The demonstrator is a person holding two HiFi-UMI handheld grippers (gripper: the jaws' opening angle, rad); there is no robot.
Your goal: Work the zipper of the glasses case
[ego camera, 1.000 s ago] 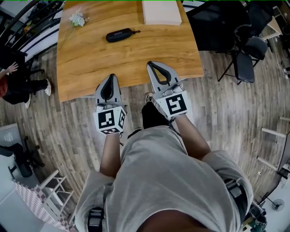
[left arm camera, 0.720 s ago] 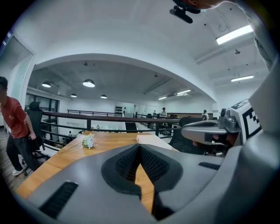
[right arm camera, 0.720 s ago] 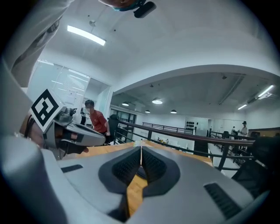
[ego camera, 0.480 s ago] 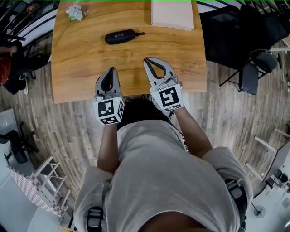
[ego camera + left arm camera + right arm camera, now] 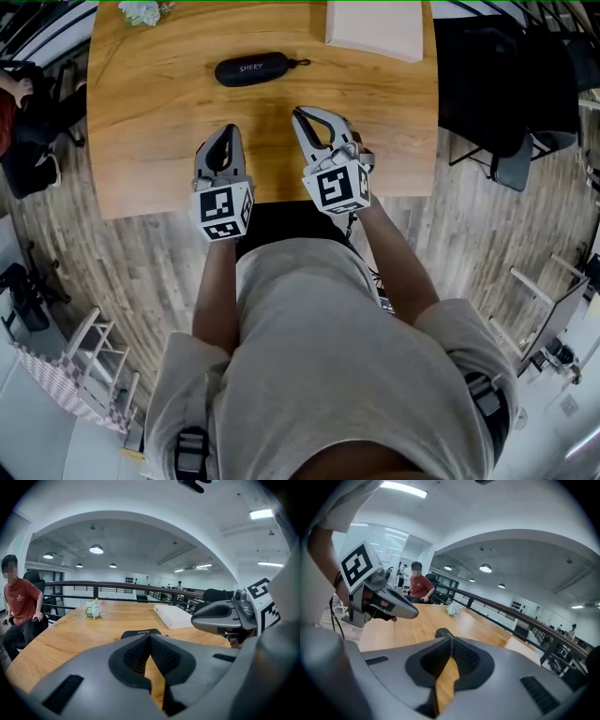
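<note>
Your left gripper (image 5: 228,128) and right gripper (image 5: 298,113) have advanced over the table (image 5: 141,141) edge, jaws pressed together and empty, likely staged side by side to reach the glasses case (image 5: 251,68) lying further back, untouched.

One worktop (image 5: 169,141) carries three things: one black glasses case (image 5: 251,68), one flat white box (image 5: 379,28) and one small flower bunch (image 5: 142,11). There are two grippers, the left gripper (image 5: 228,128) and the right gripper (image 5: 300,112). One person (image 5: 21,604) in a red shirt sits nearby.
</note>
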